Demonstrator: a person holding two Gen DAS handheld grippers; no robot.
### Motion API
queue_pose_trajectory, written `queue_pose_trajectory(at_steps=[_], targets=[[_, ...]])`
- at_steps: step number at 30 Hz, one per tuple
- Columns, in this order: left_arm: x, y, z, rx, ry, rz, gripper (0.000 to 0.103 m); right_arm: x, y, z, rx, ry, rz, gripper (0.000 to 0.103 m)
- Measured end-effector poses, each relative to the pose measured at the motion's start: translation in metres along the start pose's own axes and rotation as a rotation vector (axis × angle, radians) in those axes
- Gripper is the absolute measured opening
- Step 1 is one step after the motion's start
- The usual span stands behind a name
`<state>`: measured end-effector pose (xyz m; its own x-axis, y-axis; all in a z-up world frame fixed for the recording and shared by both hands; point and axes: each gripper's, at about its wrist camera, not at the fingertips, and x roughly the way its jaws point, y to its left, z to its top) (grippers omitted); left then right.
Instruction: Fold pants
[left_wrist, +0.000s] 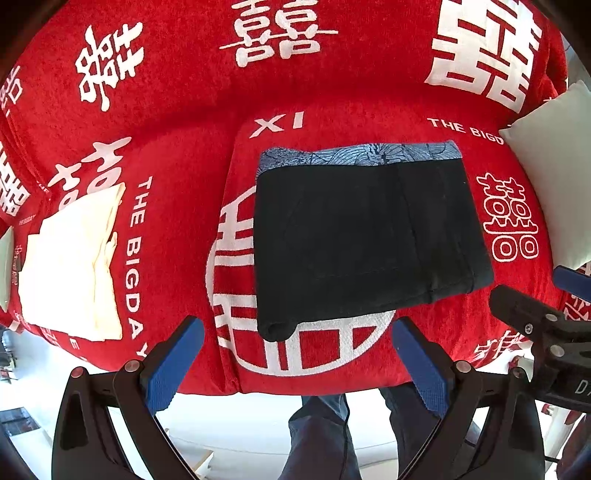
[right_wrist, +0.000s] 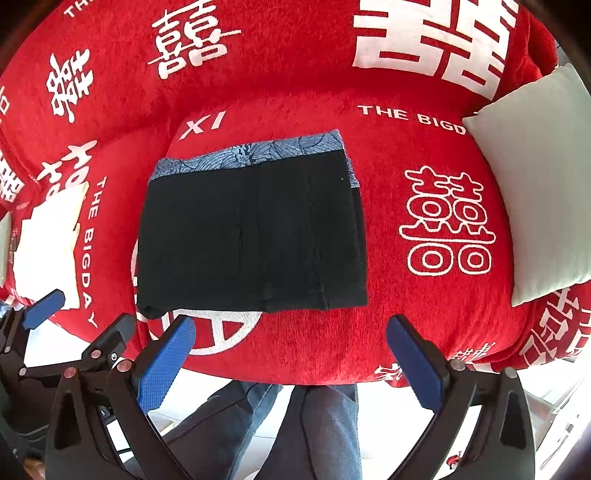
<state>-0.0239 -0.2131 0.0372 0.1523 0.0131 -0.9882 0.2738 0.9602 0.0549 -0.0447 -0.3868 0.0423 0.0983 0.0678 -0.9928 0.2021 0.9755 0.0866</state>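
From the left wrist camera: a pair of black pants (left_wrist: 365, 243) lies folded into a compact rectangle on a red sofa cover (left_wrist: 177, 110), a blue patterned waistband lining showing along its far edge. The left gripper (left_wrist: 295, 350) hovers just short of the bundle's near edge, its blue-padded jaws spread wide and gripping nothing. A folded cream cloth (left_wrist: 74, 266) sits well to the left and a white cushion (left_wrist: 554, 177) to the right. The fold looks essentially finished; my judgement is that any last touch should be a light press along the near edge, where one corner bulges, rather than a fresh grab that might drag the layers apart. Printed on the cover in white: "XI", "THE BIGDAY", and repeated Chinese double-happiness characters.

From the right wrist camera: the same pants (right_wrist: 251, 240) lie ahead and slightly left. The right gripper (right_wrist: 291, 350) is also spread wide and empty, close to the near edge. "XI" and "THE BIGD" read again here.
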Motion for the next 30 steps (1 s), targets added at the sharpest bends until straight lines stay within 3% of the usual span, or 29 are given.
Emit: queue_pose_trajectory(at_steps=[14,30], targets=[[0.0001,-0.0012,0.0019,0.003,-0.011,-0.015,0.102,0.0025,-0.0017,0.0044,-0.004,0.007,-0.008,0.103],[0.0057,0.0029,0.0002,-0.012,0.016,0.021,0.102,0.0027,0.0004,0.0063,-0.01,0.007,-0.011,0.103]])
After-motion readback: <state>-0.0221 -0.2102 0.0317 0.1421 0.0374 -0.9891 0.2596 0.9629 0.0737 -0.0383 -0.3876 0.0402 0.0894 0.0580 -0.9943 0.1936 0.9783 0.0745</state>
